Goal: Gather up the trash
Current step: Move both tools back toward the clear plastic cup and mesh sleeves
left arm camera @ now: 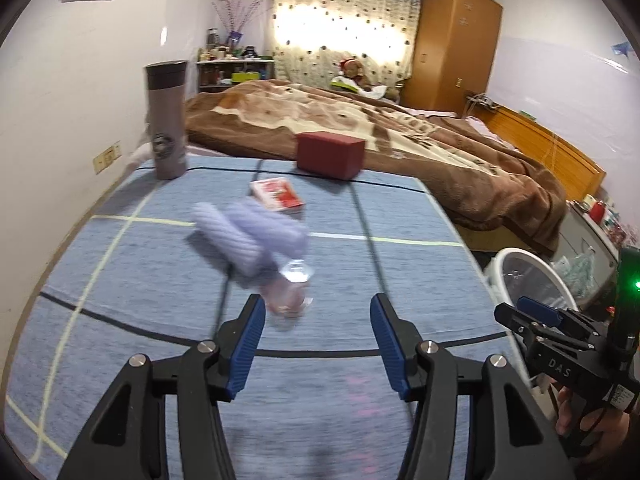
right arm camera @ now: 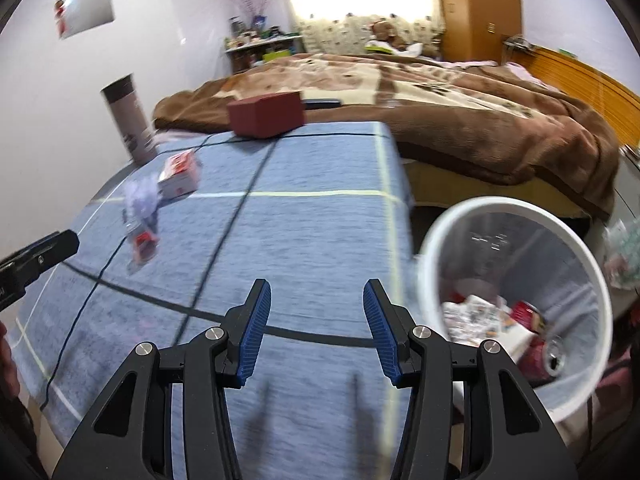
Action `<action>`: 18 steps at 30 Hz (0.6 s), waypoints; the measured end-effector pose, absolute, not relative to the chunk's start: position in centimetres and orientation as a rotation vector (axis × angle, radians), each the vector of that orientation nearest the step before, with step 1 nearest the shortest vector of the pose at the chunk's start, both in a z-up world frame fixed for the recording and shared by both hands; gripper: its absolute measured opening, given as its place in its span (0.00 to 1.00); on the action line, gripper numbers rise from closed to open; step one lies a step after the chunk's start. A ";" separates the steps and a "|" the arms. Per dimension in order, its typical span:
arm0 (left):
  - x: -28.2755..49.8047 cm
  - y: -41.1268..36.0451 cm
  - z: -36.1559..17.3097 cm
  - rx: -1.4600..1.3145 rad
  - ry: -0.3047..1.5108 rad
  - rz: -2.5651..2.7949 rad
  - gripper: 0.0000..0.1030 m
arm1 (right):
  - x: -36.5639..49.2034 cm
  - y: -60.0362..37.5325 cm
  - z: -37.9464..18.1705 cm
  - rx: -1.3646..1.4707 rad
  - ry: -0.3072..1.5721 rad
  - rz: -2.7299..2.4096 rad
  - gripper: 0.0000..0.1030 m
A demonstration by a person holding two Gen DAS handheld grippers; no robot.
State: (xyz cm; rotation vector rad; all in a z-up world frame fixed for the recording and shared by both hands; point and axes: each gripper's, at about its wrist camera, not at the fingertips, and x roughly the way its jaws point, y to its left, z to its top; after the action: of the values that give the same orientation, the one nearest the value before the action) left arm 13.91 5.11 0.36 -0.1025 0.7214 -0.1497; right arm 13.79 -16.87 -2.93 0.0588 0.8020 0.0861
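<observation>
Far to my left stands a tall grey steel flask [left arm camera: 166, 120], out of my way. Ahead of my left gripper [left arm camera: 316, 348], whose jaws gape empty, lies a crumpled clear plastic bottle [left arm camera: 290, 288] beside lilac rolled cloth [left arm camera: 248, 236]. My right gripper [right arm camera: 316, 330] is open and empty too. Right of it, a white round wastebin [right arm camera: 516, 280] waits, holding a red can.

"DAS" in pale letters on black body of right gripper [left arm camera: 520, 314]; emblem on flask [left arm camera: 167, 120] unreadable.
</observation>
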 end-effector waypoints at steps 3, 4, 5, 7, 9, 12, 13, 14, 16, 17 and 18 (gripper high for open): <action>14.2 7.1 -0.1 -0.126 0.732 -0.119 0.56 | 14.4 -15.1 -3.1 0.037 0.816 0.131 0.48; 14.4 7.7 -0.3 -0.128 0.739 -0.105 0.57 | 14.5 -14.6 -3.1 0.031 0.821 0.141 0.48; 14.6 8.3 -0.5 -0.125 0.745 -0.092 0.57 | 14.7 -14.0 -3.1 0.022 0.827 0.155 0.48; 14.8 9.6 -0.8 -0.132 0.755 -0.057 0.57 | 15.0 -12.8 -3.1 0.007 0.841 0.192 0.48; 14.9 10.8 -1.0 -0.140 0.760 -0.037 0.57 | 15.2 -11.5 -3.1 -0.007 0.848 0.234 0.48; 15.2 11.9 -1.4 -0.148 0.768 -0.013 0.57 | 15.6 -9.6 -3.1 -0.018 0.852 0.280 0.48; 15.3 12.2 -1.5 -0.147 0.772 -0.008 0.57 | 15.8 -9.0 -3.1 -0.020 0.853 0.301 0.48; 15.4 12.5 -1.6 -0.146 0.774 -0.004 0.57 | 16.1 -8.3 -3.2 -0.023 0.858 0.327 0.48; 15.6 12.8 -1.6 -0.146 0.774 -0.009 0.57 | 16.5 -7.1 -3.5 -0.035 0.859 0.361 0.48; 15.8 13.2 -1.7 -0.154 0.776 -0.013 0.57 | 16.6 -6.7 -3.5 -0.035 0.858 0.365 0.48; 16.0 13.5 -1.8 -0.163 0.782 -0.019 0.57 | 16.8 -6.2 -3.5 -0.036 0.857 0.375 0.48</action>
State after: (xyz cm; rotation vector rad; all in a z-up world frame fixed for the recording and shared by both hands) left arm 16.02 13.46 -1.81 -0.1628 0.7823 -0.0189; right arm 16.80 -6.19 -3.49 -0.0359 0.8572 0.3750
